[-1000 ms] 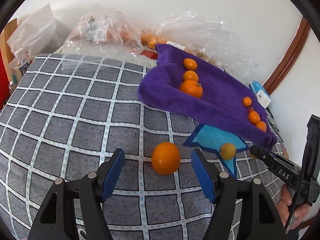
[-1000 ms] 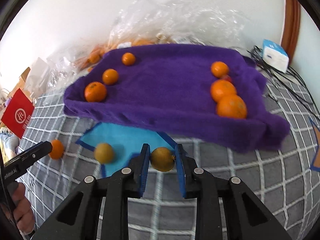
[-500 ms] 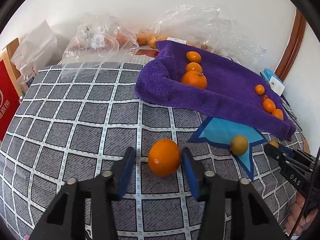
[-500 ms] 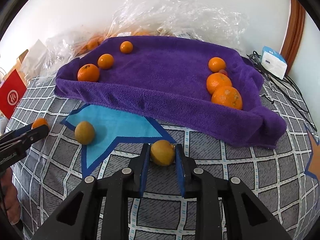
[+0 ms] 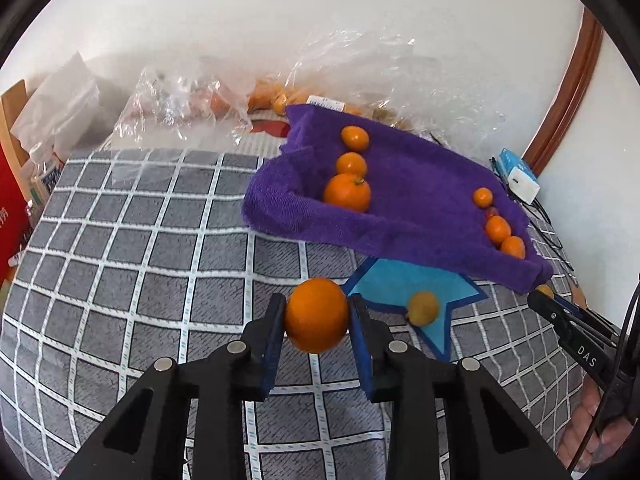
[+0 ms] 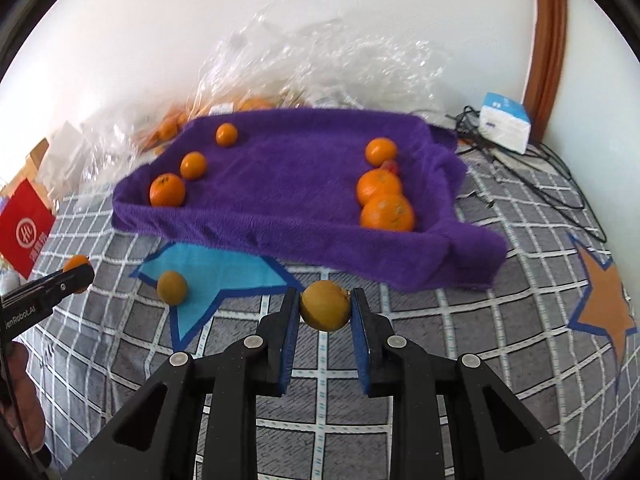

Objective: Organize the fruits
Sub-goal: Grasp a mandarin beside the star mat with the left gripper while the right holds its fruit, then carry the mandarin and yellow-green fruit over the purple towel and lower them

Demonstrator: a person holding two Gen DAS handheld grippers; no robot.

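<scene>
My left gripper (image 5: 317, 312) is shut on a big orange (image 5: 317, 320), held just above the grey checked cloth (image 5: 140, 280). In the right wrist view my right gripper (image 6: 325, 312) is shut on a small yellow-brown fruit (image 6: 326, 314), also off the cloth. A second yellow-brown fruit (image 6: 172, 288) lies on the blue star patch (image 6: 224, 270). Behind it lies a purple towel (image 6: 296, 184) with raised edges. It holds a row of oranges on its left (image 6: 167, 190) and another row on its right (image 6: 386, 212). The left gripper's tip (image 6: 76, 274) shows at the left edge.
Crumpled clear plastic bags (image 5: 180, 108) with more fruit lie against the back wall. A white and blue box (image 6: 505, 122) and black cables (image 6: 560, 184) sit at the back right. A red bag (image 6: 24, 228) stands at the left. An orange star patch (image 6: 604, 304) marks the cloth's right.
The left jaws closed on the big orange and lifted it off the cloth. The right gripper, still shut on its small fruit, rose and drew back from the towel.
</scene>
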